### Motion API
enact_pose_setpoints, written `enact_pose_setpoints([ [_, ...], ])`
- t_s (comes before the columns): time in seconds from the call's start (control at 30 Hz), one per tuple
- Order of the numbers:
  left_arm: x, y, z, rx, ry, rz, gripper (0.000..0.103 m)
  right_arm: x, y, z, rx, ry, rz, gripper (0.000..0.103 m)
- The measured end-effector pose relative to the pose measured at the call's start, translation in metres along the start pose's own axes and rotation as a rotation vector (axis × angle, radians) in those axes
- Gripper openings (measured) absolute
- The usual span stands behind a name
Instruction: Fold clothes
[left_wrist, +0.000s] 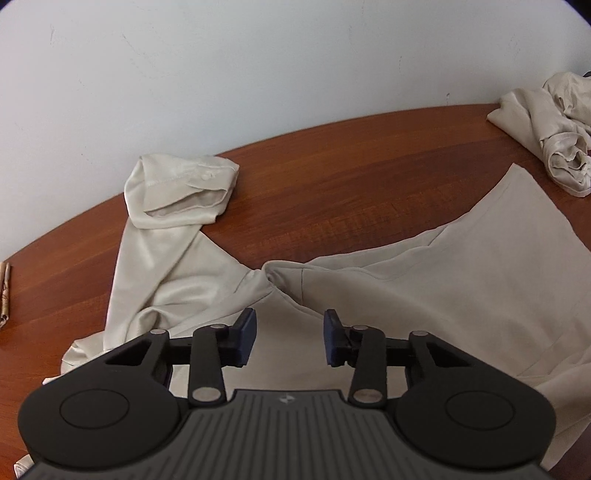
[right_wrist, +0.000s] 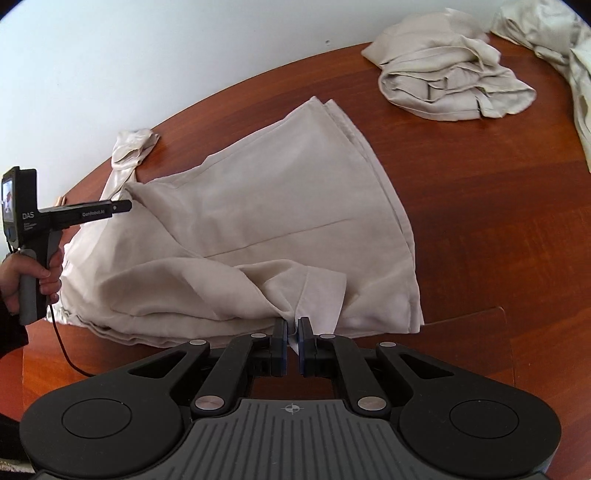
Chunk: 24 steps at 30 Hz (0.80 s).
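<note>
The beige shirt (right_wrist: 280, 229) lies spread across the brown table (right_wrist: 480, 229), its body partly doubled over. 1 sleeve (left_wrist: 177, 192) trails toward the far left edge of the table, next to the wall, and its cuff is bunched there. 2 further crumpled garments (right_wrist: 450, 85) sit near the far right edge, well apart from the shirt.

The right gripper (right_wrist: 292, 336) is closed on a fold of the shirt at the near edge of the table. A thin tab of fabric shows between its blue pads (right_wrist: 279, 339), and the cloth bunches up toward the grip point.

The left gripper (left_wrist: 290, 334) hangs above the shirt with its jaws parted. No fabric sits between its pads (left_wrist: 246, 334), so it holds nothing. In the right wrist view, a hand (right_wrist: 33, 280) carries this gripper over the left side of the shirt.

Governing relation: the loose sleeve lies ahead and to the left of the left gripper, and its long axis runs from the shoulder seam (left_wrist: 273, 277), just ahead of the jaws, out toward the far left edge of the table. The left gripper is clearly nearer to this sleeve than the right gripper is. The right gripper is pinned at the opposite, near side.

Judgement: the next move probably falls to the left gripper. It needs to take the sleeve or shoulder and carry it inward across the body while the right gripper anchors the near fold.
</note>
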<state>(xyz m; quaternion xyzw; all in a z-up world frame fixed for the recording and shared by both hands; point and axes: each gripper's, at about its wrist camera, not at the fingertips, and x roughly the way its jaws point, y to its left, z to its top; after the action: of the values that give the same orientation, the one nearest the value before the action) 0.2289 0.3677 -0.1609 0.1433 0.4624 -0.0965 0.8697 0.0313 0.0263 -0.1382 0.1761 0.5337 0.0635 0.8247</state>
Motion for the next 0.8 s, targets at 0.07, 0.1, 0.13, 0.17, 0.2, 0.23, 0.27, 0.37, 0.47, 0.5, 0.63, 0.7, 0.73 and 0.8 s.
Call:
enact_pose_setpoints([
  [0.07, 0.007, 0.0, 0.001, -0.023, 0.018, -0.007, 0.041, 0.0, -0.001, 0.0, 0.01, -0.006, -0.004, 0.008],
  [0.1, 0.011, 0.001, 0.002, -0.038, 0.025, -0.009, 0.04, 0.0, -0.001, 0.0, 0.012, -0.008, -0.005, 0.008],
  [0.13, 0.014, 0.002, 0.003, -0.053, 0.032, -0.011, 0.039, 0.0, -0.001, 0.0, 0.013, -0.009, -0.007, 0.008],
  [0.17, 0.017, 0.002, 0.005, -0.068, 0.04, -0.009, 0.039, 0.0, 0.0, 0.0, 0.013, -0.009, -0.009, 0.008],
  [0.2, 0.02, 0.002, 0.006, -0.082, 0.047, -0.002, 0.031, 0.0, 0.0, 0.0, 0.012, -0.008, -0.01, 0.008],
  [0.23, 0.023, 0.003, 0.008, -0.094, 0.055, 0.007, 0.013, 0.001, 0.0, 0.001, 0.011, -0.006, -0.011, 0.008],
  [0.27, 0.025, 0.003, 0.008, -0.101, 0.056, 0.02, 0.006, 0.002, 0.0, 0.001, 0.009, -0.003, -0.012, 0.008],
  [0.37, 0.026, 0.004, 0.009, -0.111, 0.026, 0.064, 0.002, 0.003, 0.002, 0.0, -0.002, 0.009, -0.017, 0.008],
  [0.47, 0.017, 0.007, 0.011, -0.115, -0.056, 0.096, 0.002, 0.004, 0.002, 0.0, -0.01, 0.024, -0.017, 0.008],
  [0.5, 0.014, 0.009, 0.012, -0.121, -0.077, 0.107, 0.002, 0.004, 0.002, 0.0, -0.011, 0.027, -0.016, 0.008],
  [0.63, 0.011, 0.018, 0.019, -0.142, -0.098, 0.119, 0.002, 0.006, 0.004, 0.002, -0.036, 0.037, -0.02, 0.009],
  [0.7, 0.01, 0.022, 0.022, -0.151, -0.08, 0.096, 0.002, 0.006, 0.007, 0.004, -0.058, 0.037, -0.023, 0.009],
  [0.73, 0.011, 0.024, 0.022, -0.16, -0.056, 0.076, 0.002, 0.006, 0.008, 0.004, -0.067, 0.038, -0.019, 0.009],
  [0.8, 0.013, 0.027, 0.023, -0.186, 0.0, 0.033, 0.004, 0.007, 0.011, 0.006, -0.08, 0.04, -0.015, 0.009],
])
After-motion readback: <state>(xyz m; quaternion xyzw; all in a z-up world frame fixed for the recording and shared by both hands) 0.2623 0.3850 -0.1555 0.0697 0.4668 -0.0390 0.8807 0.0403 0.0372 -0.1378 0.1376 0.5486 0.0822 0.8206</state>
